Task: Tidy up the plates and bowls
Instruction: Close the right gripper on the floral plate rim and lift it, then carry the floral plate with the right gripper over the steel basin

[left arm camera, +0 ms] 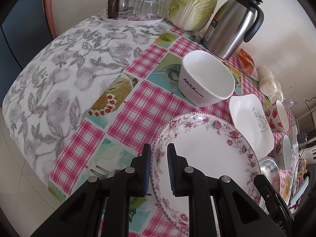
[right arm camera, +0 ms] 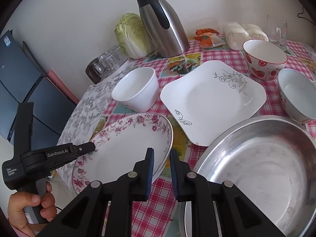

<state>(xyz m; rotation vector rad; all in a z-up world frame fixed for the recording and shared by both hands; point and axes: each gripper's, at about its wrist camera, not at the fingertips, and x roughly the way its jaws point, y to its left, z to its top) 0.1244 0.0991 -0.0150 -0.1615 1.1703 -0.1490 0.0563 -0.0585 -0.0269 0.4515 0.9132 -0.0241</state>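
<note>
While both grippers pinch its rim from opposite sides, the floral plate [left arm camera: 207, 154] hangs tilted just above the surface [left arm camera: 142, 106], which is covered in a pink checked cloth. The left gripper [left arm camera: 159, 169] has its fingers closed on the plate's left edge, one blue pad under the rim and one on top. The right gripper [right arm camera: 161, 172] grips the right edge the same way, its fingers shut on the rim. In the right wrist view a hand [right arm camera: 31, 211] holds the left gripper's handle at the lower left.

Just beyond the plate stands a white bowl [left arm camera: 207, 79] with blue lettering, upright. Beside it to the right lies a square white dish [right arm camera: 213, 100] with a grey scroll pattern, and near the right gripper sits a wide metal pan [right arm camera: 256, 169]. Farther right are a strawberry bowl [right arm camera: 264, 59] and another pale bowl [right arm camera: 296, 94]. Along the wall stand a steel jug [left arm camera: 231, 23], a cabbage [left arm camera: 193, 6] and a tray of upturned glasses [left arm camera: 134, 7].
</note>
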